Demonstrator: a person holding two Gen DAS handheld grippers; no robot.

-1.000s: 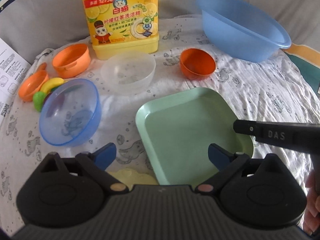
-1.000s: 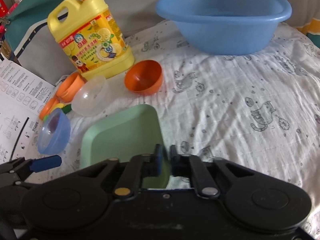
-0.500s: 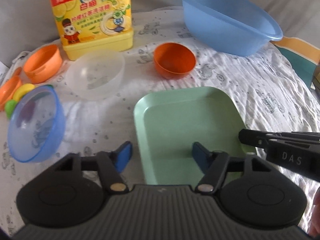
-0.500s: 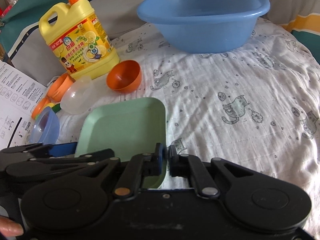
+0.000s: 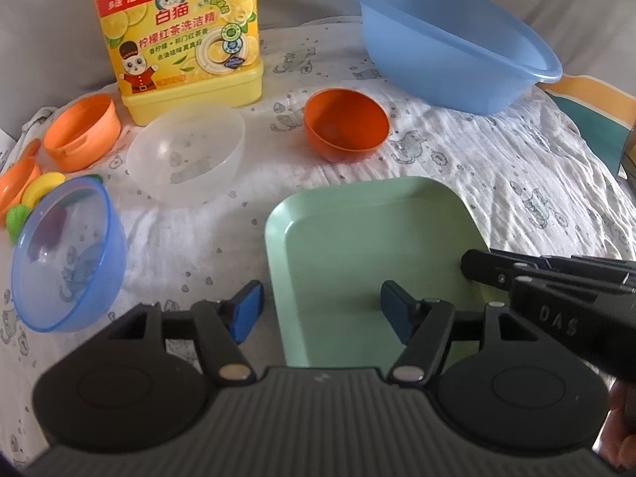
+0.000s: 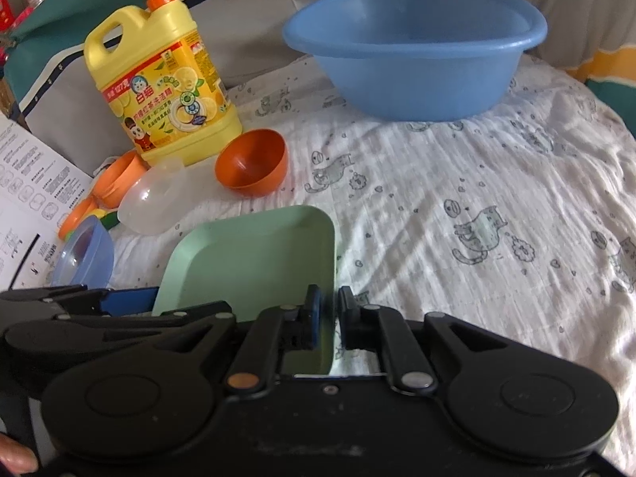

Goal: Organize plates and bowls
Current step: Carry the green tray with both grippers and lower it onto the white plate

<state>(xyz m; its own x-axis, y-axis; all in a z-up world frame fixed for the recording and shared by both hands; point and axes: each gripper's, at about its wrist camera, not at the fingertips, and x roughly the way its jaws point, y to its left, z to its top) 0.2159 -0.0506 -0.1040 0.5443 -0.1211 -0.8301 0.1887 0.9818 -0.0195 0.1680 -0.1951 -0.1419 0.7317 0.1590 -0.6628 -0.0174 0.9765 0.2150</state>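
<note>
A pale green square plate lies on the cat-print cloth in front of both grippers. My left gripper straddles the plate's near left rim: one blue pad is outside it, the other over its inside. Neither pad touches it, and the jaws are opening. My right gripper has the plate's right rim between its pads; its jaws are starting to open. An orange bowl, a clear bowl and a see-through blue bowl sit beyond and to the left.
A big blue basin stands at the back right, with a yellow detergent bottle at the back left. An orange cup and small toys lie at the far left. Printed paper lies off the cloth's left side.
My left gripper has shifted right, from beside the blue bowl to astride the plate's left rim, with its jaws narrower than before. The right gripper stays at the plate's right rim, pads slightly parted.
</note>
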